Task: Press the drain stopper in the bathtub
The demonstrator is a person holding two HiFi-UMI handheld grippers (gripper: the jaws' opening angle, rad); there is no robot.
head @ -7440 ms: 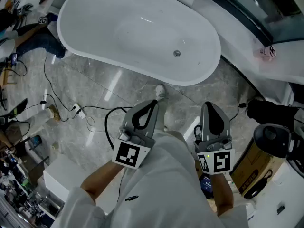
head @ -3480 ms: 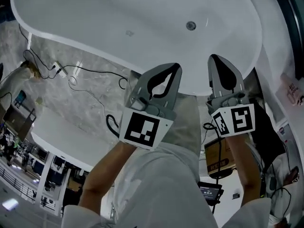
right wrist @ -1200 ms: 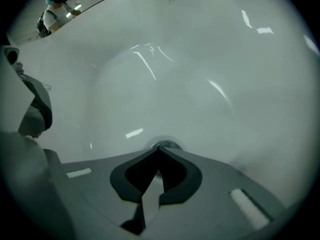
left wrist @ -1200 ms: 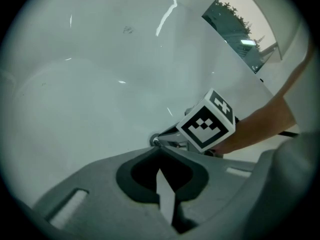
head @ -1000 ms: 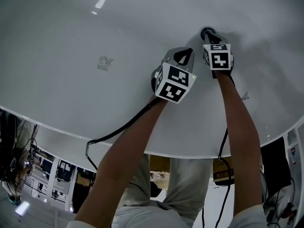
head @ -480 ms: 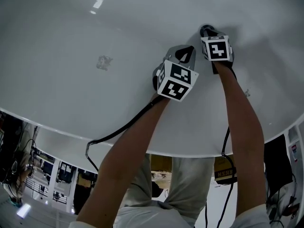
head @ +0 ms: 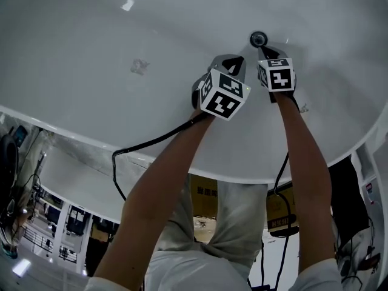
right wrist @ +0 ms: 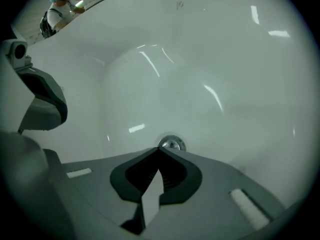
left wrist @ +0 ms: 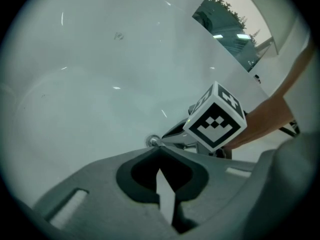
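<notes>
Inside one tub, one stopper just past right gripper, left gripper alongside. Fingers of the two together, empty.

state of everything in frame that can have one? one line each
White oval bathtub: empty, no water seen.
Round chrome drain stopper: uncovered, just beyond the right jaw tips; pressed or raised, cannot tell.
Left gripper: jaws together, nothing between them.
Right gripper: jaws together, nothing between them, pointed at the stopper.
</notes>
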